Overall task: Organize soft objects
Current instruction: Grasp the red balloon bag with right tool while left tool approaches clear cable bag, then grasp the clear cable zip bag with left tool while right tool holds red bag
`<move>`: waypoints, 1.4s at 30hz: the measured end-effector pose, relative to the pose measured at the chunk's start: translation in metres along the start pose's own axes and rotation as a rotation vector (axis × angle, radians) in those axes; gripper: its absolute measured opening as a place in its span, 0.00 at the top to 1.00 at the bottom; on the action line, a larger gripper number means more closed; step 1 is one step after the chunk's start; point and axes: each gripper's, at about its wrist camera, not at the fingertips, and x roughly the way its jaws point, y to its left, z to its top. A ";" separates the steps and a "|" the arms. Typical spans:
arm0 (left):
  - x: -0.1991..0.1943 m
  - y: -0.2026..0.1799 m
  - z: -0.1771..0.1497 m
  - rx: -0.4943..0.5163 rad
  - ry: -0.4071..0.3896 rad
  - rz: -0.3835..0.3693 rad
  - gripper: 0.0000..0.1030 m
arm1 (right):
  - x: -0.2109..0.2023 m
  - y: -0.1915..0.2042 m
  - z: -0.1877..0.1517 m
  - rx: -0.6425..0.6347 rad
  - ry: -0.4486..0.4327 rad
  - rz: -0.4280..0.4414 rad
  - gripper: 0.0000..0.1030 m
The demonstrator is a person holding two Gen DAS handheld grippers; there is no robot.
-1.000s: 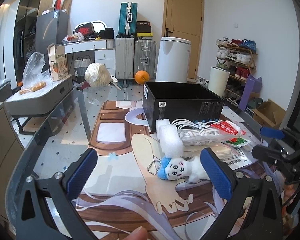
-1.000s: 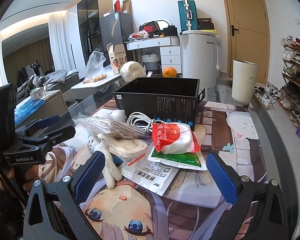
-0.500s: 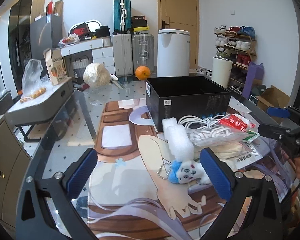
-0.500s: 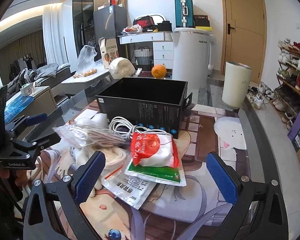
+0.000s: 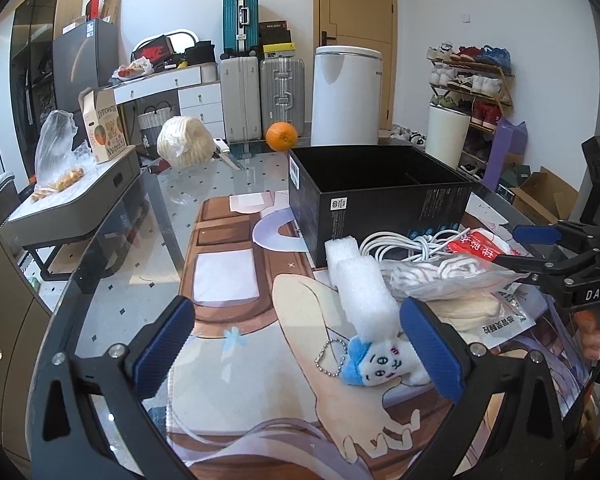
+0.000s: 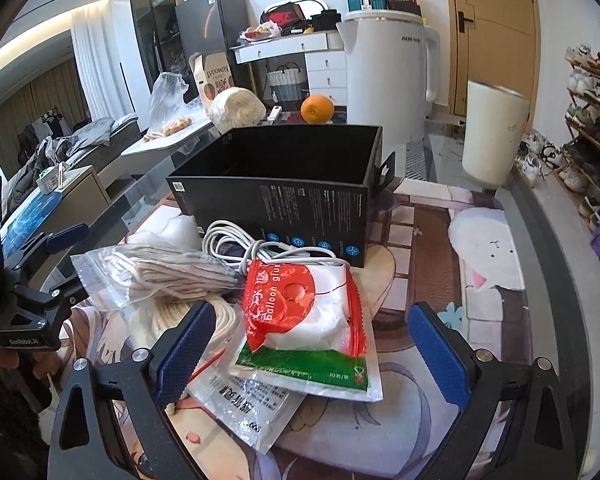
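Note:
A pile of soft things lies in front of an open black box [image 5: 380, 192] [image 6: 276, 200]. It holds a white foam block [image 5: 360, 288], a small plush toy with a blue cap [image 5: 380, 364], a coiled white cable [image 6: 260, 248], a clear bag of cord [image 6: 160, 272] and a red-and-white packet [image 6: 300, 308] on flat sachets. My left gripper [image 5: 298, 346] is open, with the plush just inside its right finger. My right gripper [image 6: 312, 352] straddles the red-and-white packet. Its jaws are closing and the pads stand apart from the packet.
An orange [image 5: 282, 136] and a wrapped pale ball [image 5: 184, 140] sit at the glass table's far end. The table edge [image 6: 540, 216] runs along the right, with a white bin [image 6: 492, 132] and shoe rack beyond. A low grey bench [image 5: 68, 200] stands left.
Both grippers have moved in toward the pile. The plush now sits by the left gripper's right finger, and the red-and-white packet lies between the right gripper's fingers, which stand slightly narrower.

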 end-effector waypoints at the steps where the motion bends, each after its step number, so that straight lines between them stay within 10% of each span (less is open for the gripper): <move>1: 0.001 0.000 0.000 0.000 0.001 0.000 0.00 | 0.003 -0.001 0.001 0.004 0.010 0.004 0.09; 22: -0.003 -0.004 -0.002 0.023 -0.006 -0.024 0.01 | 0.012 0.009 0.000 -0.021 0.023 0.045 0.50; 42: -0.019 -0.054 0.001 0.069 -0.032 -0.137 0.00 | -0.042 0.015 -0.024 -0.021 -0.106 0.007 0.51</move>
